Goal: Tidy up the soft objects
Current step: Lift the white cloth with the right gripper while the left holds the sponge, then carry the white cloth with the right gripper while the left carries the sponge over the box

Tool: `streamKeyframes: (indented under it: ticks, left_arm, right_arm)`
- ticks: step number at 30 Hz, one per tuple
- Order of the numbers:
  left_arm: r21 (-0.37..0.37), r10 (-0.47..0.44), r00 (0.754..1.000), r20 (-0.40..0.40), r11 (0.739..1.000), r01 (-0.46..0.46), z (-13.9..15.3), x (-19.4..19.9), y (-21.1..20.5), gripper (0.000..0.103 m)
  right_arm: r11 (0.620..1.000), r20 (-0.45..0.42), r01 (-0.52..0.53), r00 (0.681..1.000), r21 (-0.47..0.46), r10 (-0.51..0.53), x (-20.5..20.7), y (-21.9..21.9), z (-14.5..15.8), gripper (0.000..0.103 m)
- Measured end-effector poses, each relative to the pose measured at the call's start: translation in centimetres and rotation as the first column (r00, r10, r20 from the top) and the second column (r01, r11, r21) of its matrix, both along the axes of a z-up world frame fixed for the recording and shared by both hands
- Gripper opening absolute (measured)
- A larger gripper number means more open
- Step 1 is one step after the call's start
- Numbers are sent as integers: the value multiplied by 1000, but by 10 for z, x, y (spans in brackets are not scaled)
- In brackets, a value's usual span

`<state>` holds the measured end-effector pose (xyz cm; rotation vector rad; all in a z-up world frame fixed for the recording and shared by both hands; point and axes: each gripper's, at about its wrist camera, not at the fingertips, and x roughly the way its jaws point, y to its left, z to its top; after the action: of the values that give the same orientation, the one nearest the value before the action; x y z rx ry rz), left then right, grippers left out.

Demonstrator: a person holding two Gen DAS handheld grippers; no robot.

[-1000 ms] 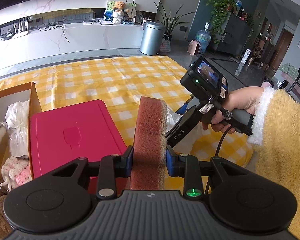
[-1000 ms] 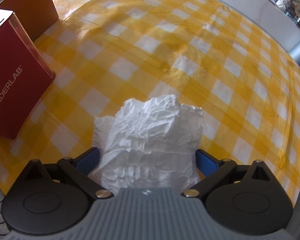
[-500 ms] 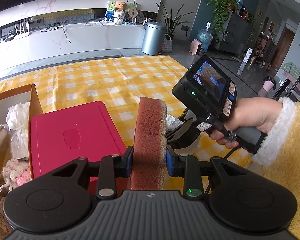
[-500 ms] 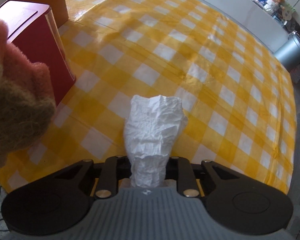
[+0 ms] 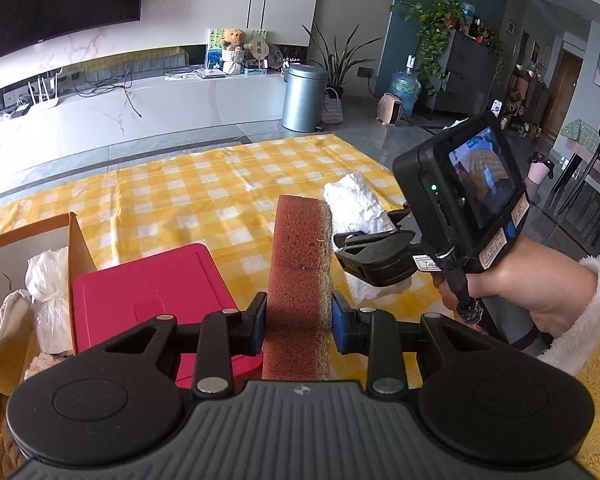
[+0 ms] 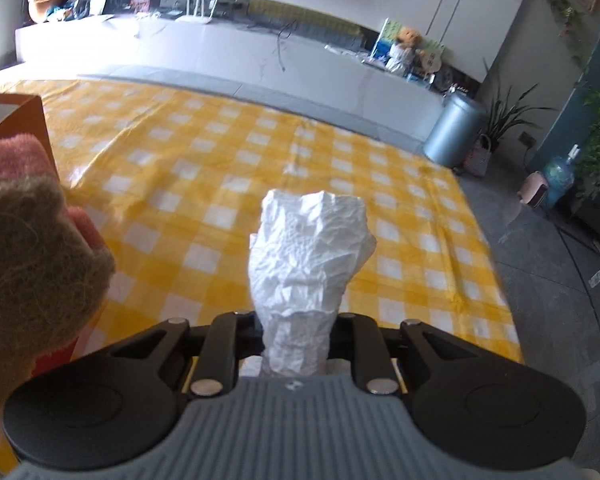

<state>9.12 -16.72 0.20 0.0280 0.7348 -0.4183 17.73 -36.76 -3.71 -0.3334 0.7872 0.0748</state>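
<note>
At the tabletop's left edge I see an open orange cardboard box [image 5: 76,236] holding white crumpled bags, with a flat red plastic lid [image 5: 152,292] just beside it. My left gripper [image 5: 299,322] is clamped on an upright rust-brown scouring sponge [image 5: 300,264] above the yellow checked tablecloth [image 5: 204,196]. My right gripper [image 6: 296,354] has just been closing and now pinches a crumpled white paper wad [image 6: 306,256], lifted clear of the cloth near the right edge.
</note>
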Motion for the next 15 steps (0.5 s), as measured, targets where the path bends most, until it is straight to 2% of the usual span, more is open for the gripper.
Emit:
streamKeyframes:
  ticks: [4,8,15]
  left_arm:
    - [12,0,999,33,1000,0,10,-3,1,36]
    - [55,49,992,112,997,-55,26,-12,5,36]
    - [47,112,978,173,991,-122,57,-36,42,36]
  right_arm:
    - [998,77,13,997,53,-18,-9,1,25,17]
    - [997,94,27,995,67,-33,-14,9,45,17]
    - [996,128,-13,992,93,1,-30,42,81,17]
